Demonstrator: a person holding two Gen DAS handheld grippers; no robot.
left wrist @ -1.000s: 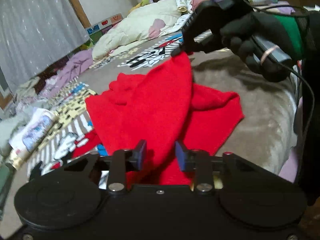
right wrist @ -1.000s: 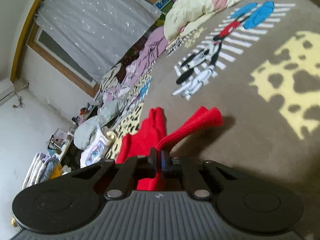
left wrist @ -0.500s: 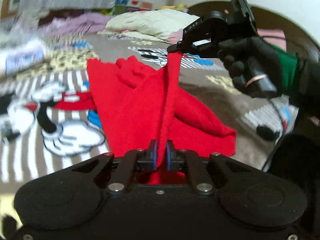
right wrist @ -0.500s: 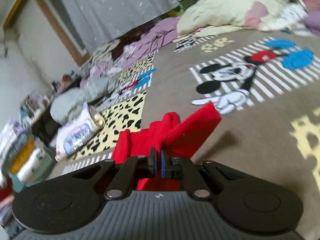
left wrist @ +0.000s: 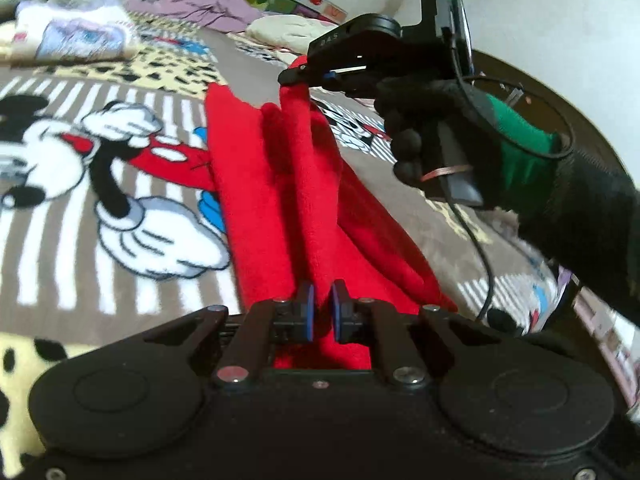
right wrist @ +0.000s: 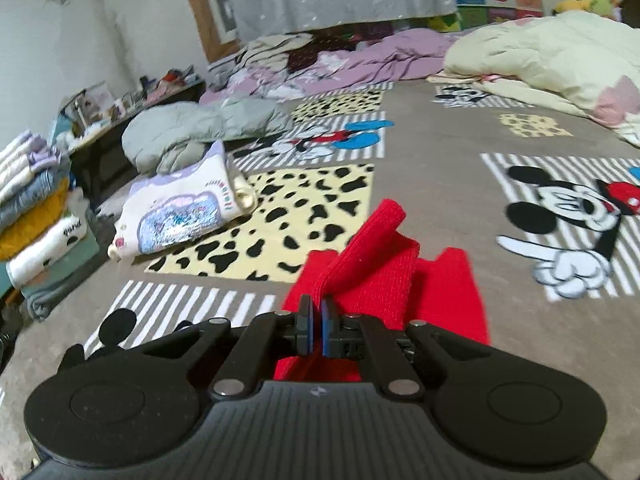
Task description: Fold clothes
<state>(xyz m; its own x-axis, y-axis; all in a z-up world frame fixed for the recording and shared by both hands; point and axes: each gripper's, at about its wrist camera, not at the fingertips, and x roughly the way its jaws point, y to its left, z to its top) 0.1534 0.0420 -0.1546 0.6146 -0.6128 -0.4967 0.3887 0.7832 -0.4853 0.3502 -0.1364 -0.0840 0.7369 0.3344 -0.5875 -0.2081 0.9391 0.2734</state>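
Cartoon-print blanket point(right wrist: 432, 168) carries red garment point(left wrist: 256, 200), folded shirt point(right wrist: 180, 216)

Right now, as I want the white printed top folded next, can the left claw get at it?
Probably not yet: the left claw is clamped on the red garment, as is the right claw. The white printed top lies apart on the blanket.

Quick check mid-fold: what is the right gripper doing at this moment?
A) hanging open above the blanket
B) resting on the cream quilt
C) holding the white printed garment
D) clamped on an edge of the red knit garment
D: the right gripper has its jaws pinched on a raised edge of the red knit garment, which it lifts off the cartoon-print blanket.
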